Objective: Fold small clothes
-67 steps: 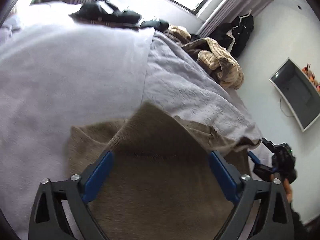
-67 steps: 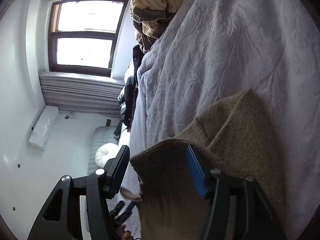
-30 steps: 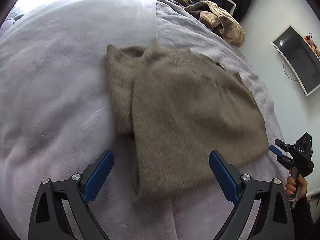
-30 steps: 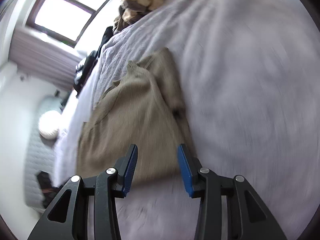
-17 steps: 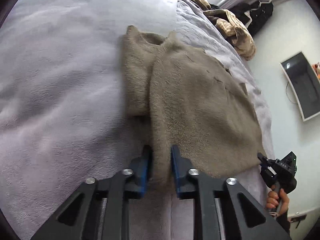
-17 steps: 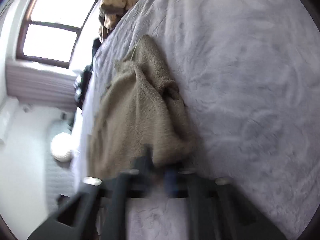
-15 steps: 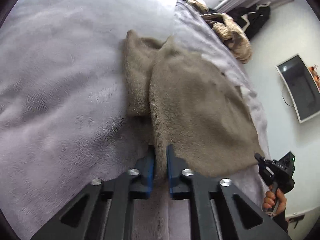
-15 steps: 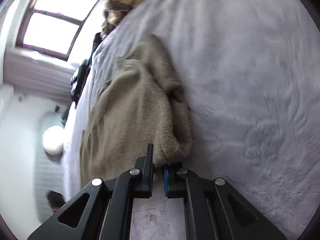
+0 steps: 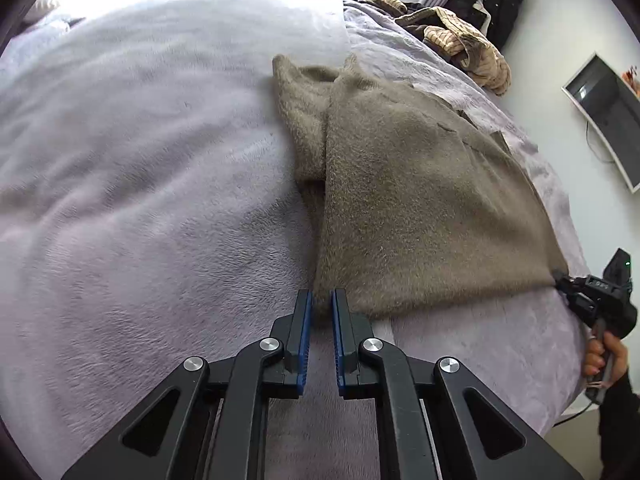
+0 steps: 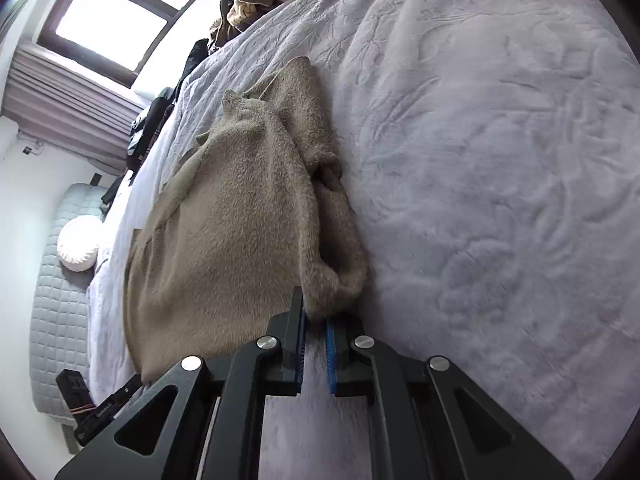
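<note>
A fuzzy brown sweater [image 9: 420,200] lay partly folded on the lilac bedspread [image 9: 140,200], one side already turned in over its body. The near hem corner of the sweater was pinched between the nearly closed jaws of the left gripper [image 9: 320,304]. The opposite hem corner was held by the right gripper [image 10: 314,318], its jaws pressed together on a bunched lump of knit; in the left wrist view that gripper [image 9: 568,280] was seen at the sweater's far hem corner. A heap of striped clothes [image 9: 464,44] lay well beyond the sweater's collar end. The step in hand was judged to be the lengthwise fold, hem to collar. For the next move, both corners would need to be lifted together, kept level and taut, and carried toward the collar.
</note>
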